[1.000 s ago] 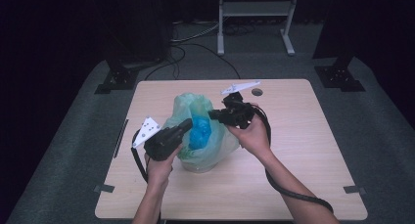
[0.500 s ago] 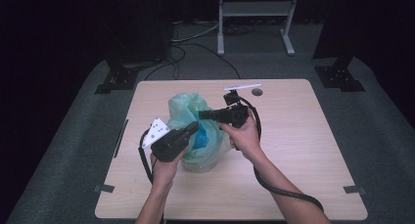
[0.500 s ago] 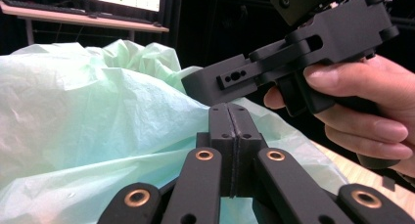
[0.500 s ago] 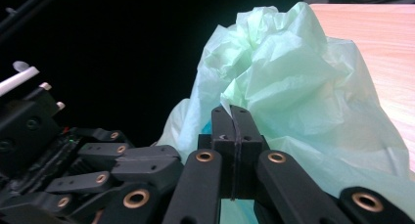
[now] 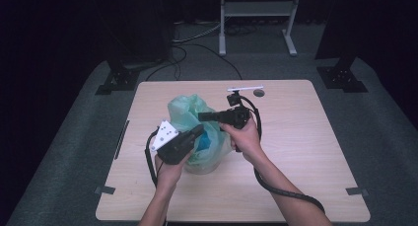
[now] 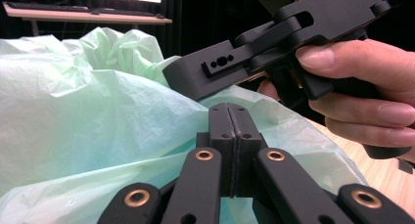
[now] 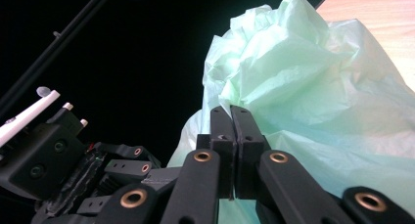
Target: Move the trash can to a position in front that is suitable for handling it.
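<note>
A pale green plastic bag (image 5: 185, 112) stands crumpled on the wooden table (image 5: 305, 137), with something blue (image 5: 209, 143) showing through its film. My left gripper (image 5: 199, 131) comes in from the near left. Its jaws are shut at the bag's side, and film (image 6: 98, 111) bunches around the closed tips (image 6: 228, 109). My right gripper (image 5: 202, 116) reaches in from the right, just above the left one. Its jaws (image 7: 230, 110) are also shut, pinching the bag's crumpled upper part (image 7: 293, 67). The right gripper's body (image 6: 274, 43) and the hand holding it loom close in the left gripper view.
A small dark disc (image 5: 259, 94) lies near the table's far edge. Behind the table stand a metal frame (image 5: 256, 9), floor cables (image 5: 197, 43) and black stand bases (image 5: 118, 80). Bare tabletop lies to the right and along the near edge.
My right gripper has moved left and slightly down onto the bag. The bag now stands taller and narrower. The left gripper has hardly shifted.
</note>
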Action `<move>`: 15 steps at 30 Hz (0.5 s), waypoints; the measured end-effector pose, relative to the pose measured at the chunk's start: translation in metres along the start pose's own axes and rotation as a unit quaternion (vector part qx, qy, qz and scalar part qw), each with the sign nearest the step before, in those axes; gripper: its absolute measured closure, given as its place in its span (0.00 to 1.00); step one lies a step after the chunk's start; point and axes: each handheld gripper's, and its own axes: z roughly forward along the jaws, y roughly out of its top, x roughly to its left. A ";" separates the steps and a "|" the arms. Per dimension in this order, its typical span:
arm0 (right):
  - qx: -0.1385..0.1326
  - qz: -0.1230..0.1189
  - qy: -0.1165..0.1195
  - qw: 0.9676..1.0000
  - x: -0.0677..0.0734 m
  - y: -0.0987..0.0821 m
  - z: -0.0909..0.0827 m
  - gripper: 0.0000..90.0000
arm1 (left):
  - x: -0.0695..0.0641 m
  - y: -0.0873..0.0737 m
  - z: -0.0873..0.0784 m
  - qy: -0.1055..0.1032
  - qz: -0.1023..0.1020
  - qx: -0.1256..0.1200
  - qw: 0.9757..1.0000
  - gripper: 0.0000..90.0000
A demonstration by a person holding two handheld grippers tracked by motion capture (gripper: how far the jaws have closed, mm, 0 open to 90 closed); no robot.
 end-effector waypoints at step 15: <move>0.009 0.036 0.031 0.999 -0.005 0.001 0.005 0.76 | -0.003 0.000 0.002 -0.003 0.006 0.004 1.000 1.00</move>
